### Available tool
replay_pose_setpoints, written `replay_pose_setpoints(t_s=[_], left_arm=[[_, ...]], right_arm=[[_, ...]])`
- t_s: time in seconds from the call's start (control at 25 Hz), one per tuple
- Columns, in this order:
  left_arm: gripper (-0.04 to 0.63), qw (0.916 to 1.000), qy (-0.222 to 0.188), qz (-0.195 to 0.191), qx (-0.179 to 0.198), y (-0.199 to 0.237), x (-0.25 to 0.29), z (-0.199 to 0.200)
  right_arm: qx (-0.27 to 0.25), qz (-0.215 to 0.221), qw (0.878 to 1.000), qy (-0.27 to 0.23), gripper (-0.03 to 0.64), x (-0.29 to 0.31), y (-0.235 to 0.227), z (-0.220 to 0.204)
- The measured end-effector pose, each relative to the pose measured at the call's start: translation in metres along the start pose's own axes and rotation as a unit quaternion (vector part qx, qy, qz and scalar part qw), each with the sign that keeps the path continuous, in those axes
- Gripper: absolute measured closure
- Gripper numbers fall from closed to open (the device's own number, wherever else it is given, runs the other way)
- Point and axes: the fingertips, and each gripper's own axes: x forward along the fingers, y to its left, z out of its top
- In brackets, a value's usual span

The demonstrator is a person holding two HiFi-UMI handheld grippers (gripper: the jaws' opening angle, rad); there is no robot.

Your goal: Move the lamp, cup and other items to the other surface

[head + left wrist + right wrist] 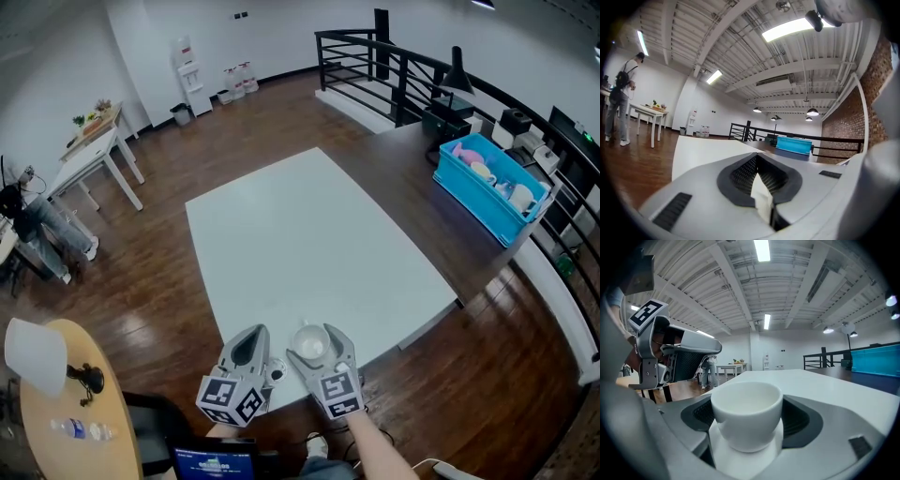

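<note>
A white cup [310, 346] on its saucer [740, 459] sits at the near edge of the white table [309, 234]. My right gripper [317, 335] has its jaws spread wide on either side of the cup [746, 408], which fills the space between the dark pads; I see no squeeze on it. Beside it to the left, my left gripper [249, 347] is shut and empty, with only a thin slit between its pads [740, 174]. A lamp with a white shade [36, 356] stands on the round wooden table [103, 412] at lower left.
A clear bottle [80, 429] and a small black item [89, 379] lie on the wooden table. A blue crate [492, 187] with crockery sits on the dark counter at right, next to a black railing [394, 66]. A person [618, 101] stands far left by a desk.
</note>
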Motion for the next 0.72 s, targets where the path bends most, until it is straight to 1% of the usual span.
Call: replay_pose_setpoints(t_s=[0.24, 0.36, 0.48, 0.52, 0.56, 0.72], left_arm=[[0.583, 0.9999, 0.006, 0.012, -0.003, 0.006, -0.010, -0.003], [0.583, 0.9998, 0.003, 0.017, -0.002, 0.010, -0.016, 0.000], [0.583, 0.9998, 0.001, 0.020, 0.001, 0.010, -0.020, 0.004], [0.583, 0.9998, 0.000, 0.022, 0.002, 0.011, -0.022, 0.006], [0.583, 0.9997, -0.001, 0.023, 0.003, 0.011, -0.024, 0.007], [0.583, 0.9994, 0.003, 0.033, 0.005, 0.018, -0.038, 0.010]], right_arm=[[0.009, 0.002, 1.000, -0.013, 0.196, -0.001, 0.000, 0.013], [-0.010, -0.005, 1.000, -0.028, 0.196, -0.004, 0.000, 0.029], [-0.030, -0.009, 0.998, -0.053, 0.196, -0.010, 0.003, 0.055], [-0.037, -0.007, 0.998, -0.059, 0.199, -0.011, 0.005, 0.063], [-0.043, -0.004, 0.997, -0.063, 0.228, -0.012, 0.009, 0.070], [-0.058, 0.022, 0.995, -0.073, 0.239, -0.012, 0.038, 0.094]])
